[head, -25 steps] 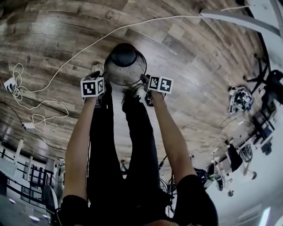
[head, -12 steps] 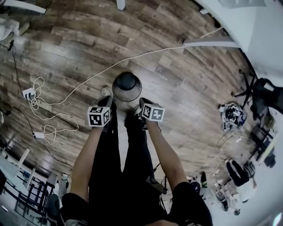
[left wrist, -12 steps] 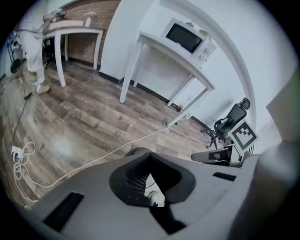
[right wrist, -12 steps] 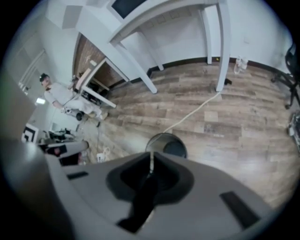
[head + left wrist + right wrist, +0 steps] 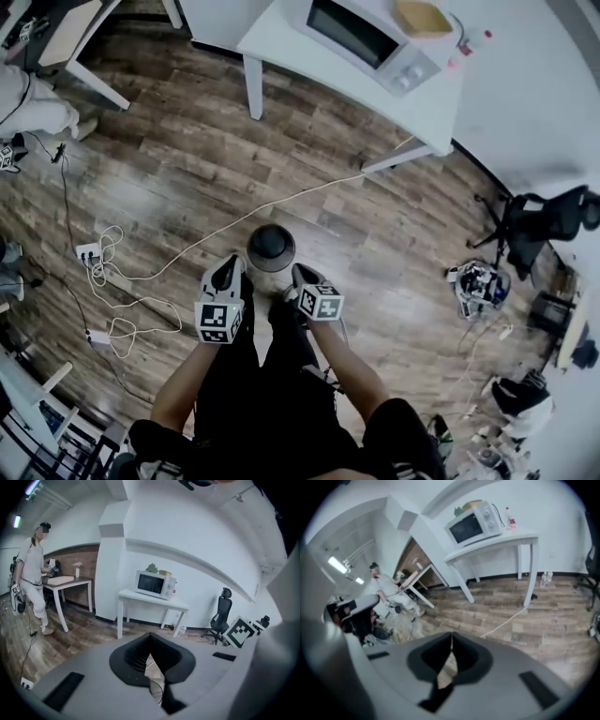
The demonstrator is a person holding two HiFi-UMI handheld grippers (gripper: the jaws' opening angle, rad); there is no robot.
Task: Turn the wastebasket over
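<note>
The wastebasket (image 5: 271,247) is a dark round mesh bin standing on the wooden floor just beyond the person's feet. From above I cannot tell whether its mouth or its base faces up. My left gripper (image 5: 228,267) hangs above its left near side, shut and empty. The right gripper (image 5: 300,274) hangs above its right near side; its jaws have just been closing, with nothing between them. Neither touches the bin. In the left gripper view the left gripper (image 5: 150,638) shows its jaws meeting, floor below. The right gripper (image 5: 451,638) in its own view is likewise shut.
A white cable (image 5: 309,192) runs over the floor behind the bin. A power strip with looped cords (image 5: 94,253) lies at the left. A white table (image 5: 281,37) carries a microwave (image 5: 361,36). An office chair (image 5: 544,220) and clutter (image 5: 478,281) are at the right. A person (image 5: 32,571) stands far left.
Both grippers have risen well clear of the wastebasket, whose rim they flanked a second ago. Their jaws, open then, are shut. The bin stays on the floor and looks smaller.
</note>
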